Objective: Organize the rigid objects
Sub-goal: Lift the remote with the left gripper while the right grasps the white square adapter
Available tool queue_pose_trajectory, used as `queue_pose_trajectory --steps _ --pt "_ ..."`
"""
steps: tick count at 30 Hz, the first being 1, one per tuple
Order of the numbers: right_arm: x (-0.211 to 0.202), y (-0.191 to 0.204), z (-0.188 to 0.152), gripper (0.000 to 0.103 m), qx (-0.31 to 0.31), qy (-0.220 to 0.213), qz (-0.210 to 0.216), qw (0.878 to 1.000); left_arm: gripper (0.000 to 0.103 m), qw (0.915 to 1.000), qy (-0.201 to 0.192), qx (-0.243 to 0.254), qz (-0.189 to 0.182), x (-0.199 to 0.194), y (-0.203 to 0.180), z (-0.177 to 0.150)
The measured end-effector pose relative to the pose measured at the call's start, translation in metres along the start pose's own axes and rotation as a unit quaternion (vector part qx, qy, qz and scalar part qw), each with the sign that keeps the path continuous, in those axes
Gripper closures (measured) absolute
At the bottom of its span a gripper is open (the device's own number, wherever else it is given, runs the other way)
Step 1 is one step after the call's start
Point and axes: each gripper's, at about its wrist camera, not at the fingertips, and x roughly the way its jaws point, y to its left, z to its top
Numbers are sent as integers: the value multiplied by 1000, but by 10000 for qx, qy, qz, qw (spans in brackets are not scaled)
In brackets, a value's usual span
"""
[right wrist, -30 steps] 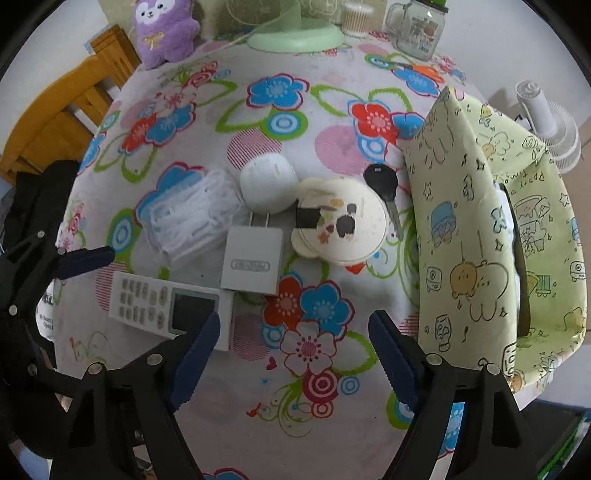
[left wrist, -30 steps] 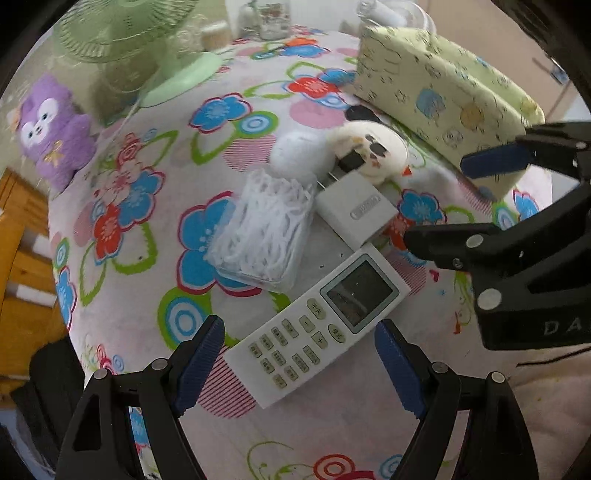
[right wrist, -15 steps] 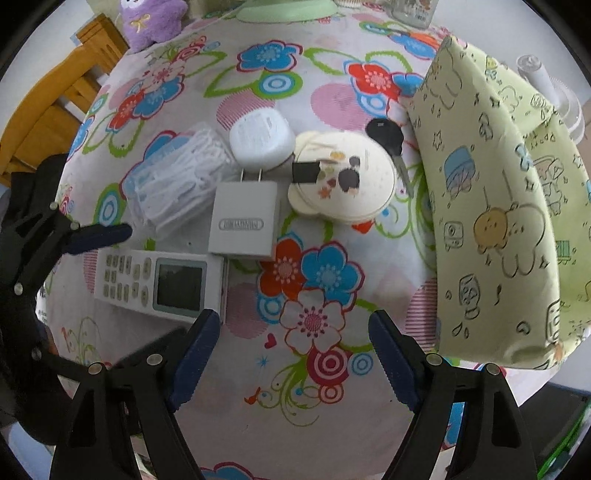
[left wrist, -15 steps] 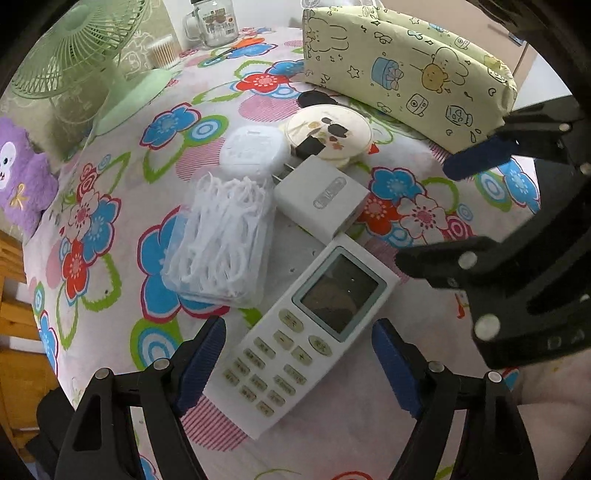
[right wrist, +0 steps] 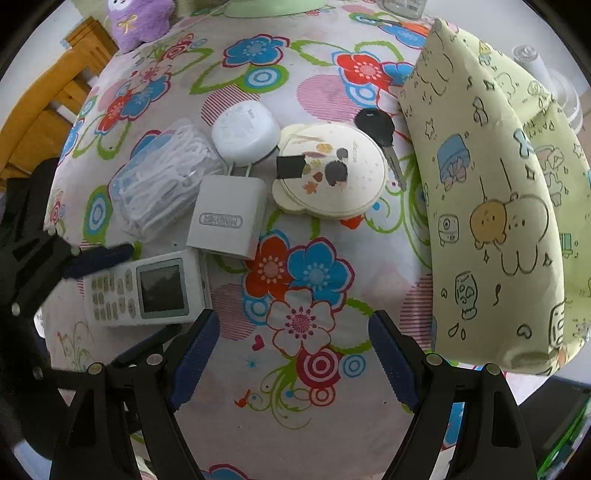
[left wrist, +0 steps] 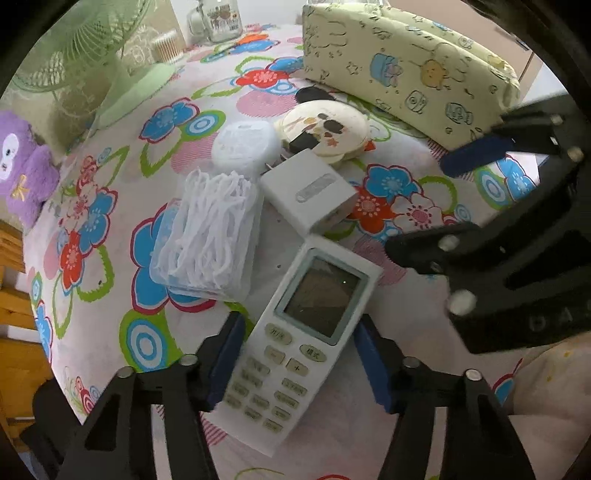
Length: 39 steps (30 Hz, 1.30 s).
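Note:
A white remote control (left wrist: pixel 306 332) lies on the flowered tablecloth (left wrist: pixel 173 122), its keypad between the fingers of my left gripper (left wrist: pixel 299 358). The jaws are closing, and the blue pads (left wrist: pixel 227 354) touch its two long edges. From the right wrist the same remote control (right wrist: pixel 147 288) shows at the left, with the left gripper (right wrist: pixel 122 299) across it. My right gripper (right wrist: pixel 291 354) hangs open over bare cloth with nothing between its fingers. Beyond the remote lie a white charger (left wrist: pixel 308 192), a clear box of floss picks (left wrist: pixel 210 236), a round white case (left wrist: pixel 245 146) and a cream round compact (left wrist: pixel 327 129).
A yellow-green patterned pouch (right wrist: pixel 491 206) stands at the right, with a black-headed key (right wrist: pixel 376 125) beside it. At the back are a green fan (left wrist: pixel 74 55), a glass mug (left wrist: pixel 218 18) and a purple plush toy (left wrist: pixel 22 170). A wooden chair (right wrist: pixel 40 110) stands past the table's left edge.
The left jaws have drawn in from wide apart to the remote's sides, and the left camera has come nearer to it. The right gripper has stayed open.

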Motion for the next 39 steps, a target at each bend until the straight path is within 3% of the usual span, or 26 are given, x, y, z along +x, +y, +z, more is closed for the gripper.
queue_pose_trajectory --steps 6,10,13,17,20,22,25,28,32,34,39 --pt "-2 3 11 18 -262 -59 69 9996 51 9970 207 -738 96 -3 3 -7" --pt "1 10 22 18 -490 -90 155 9986 53 9863 377 -1599 154 -10 16 -21" --pt "4 20 29 18 -701 -105 247 9972 54 9706 497 -2345 233 -13 31 -34" --pt "12 33 41 18 -941 -84 282 9951 54 9394 499 -3377 326 -14 55 -43" --pt "17 40 50 18 -1014 -98 253 9945 55 9241 473 -3768 429 -14 64 -45" --pt "19 44 54 22 -1006 -85 249 9946 55 9185 471 -3897 476 -12 70 -43" --pt "23 49 60 28 -933 -34 206 9954 55 9128 529 -4012 549 -11 76 -41" --pt "26 56 68 31 -864 -79 179 9961 55 9133 623 -3972 645 -8 77 -37" --pt "30 67 76 43 -955 -163 -159 9952 53 9111 709 -4002 691 -6 81 -29" --pt "34 69 75 57 -978 -60 -26 9952 52 9127 738 -3955 709 -1 78 -23" --pt "38 76 71 60 -1049 -56 -40 9945 55 9129 762 -3940 745 1 78 -16"
